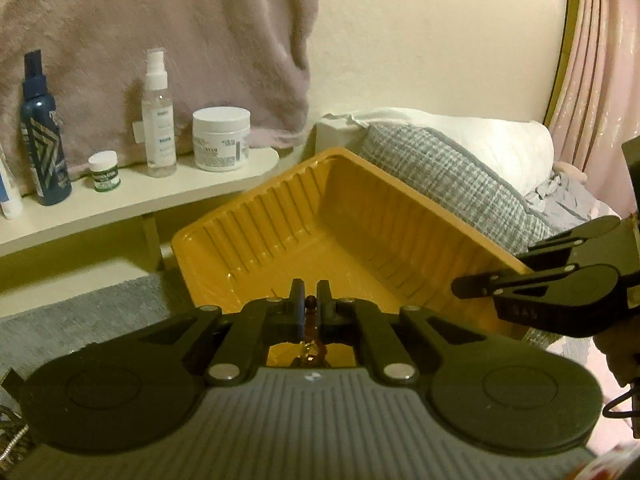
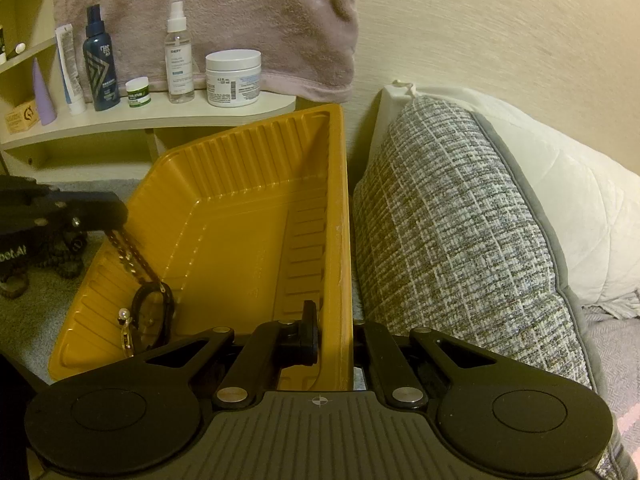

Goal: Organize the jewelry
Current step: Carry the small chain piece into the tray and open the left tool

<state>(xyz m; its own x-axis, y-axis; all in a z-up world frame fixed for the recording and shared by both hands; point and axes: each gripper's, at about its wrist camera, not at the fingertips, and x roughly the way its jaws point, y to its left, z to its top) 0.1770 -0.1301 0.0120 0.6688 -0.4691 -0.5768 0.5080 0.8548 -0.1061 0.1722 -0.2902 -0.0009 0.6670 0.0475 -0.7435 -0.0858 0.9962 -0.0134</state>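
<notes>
A yellow ribbed plastic tray lies on the bed. My left gripper is shut on a beaded chain, and in the right wrist view it holds the chain hanging down into the tray's left side. A dark bracelet and a pearl piece lie in the tray's near left corner. My right gripper is shut on the tray's right rim; it also shows in the left wrist view.
A grey woven cushion and white pillow lie right of the tray. A shelf behind holds bottles and jars under a pink towel. More jewelry lies on the grey blanket, left.
</notes>
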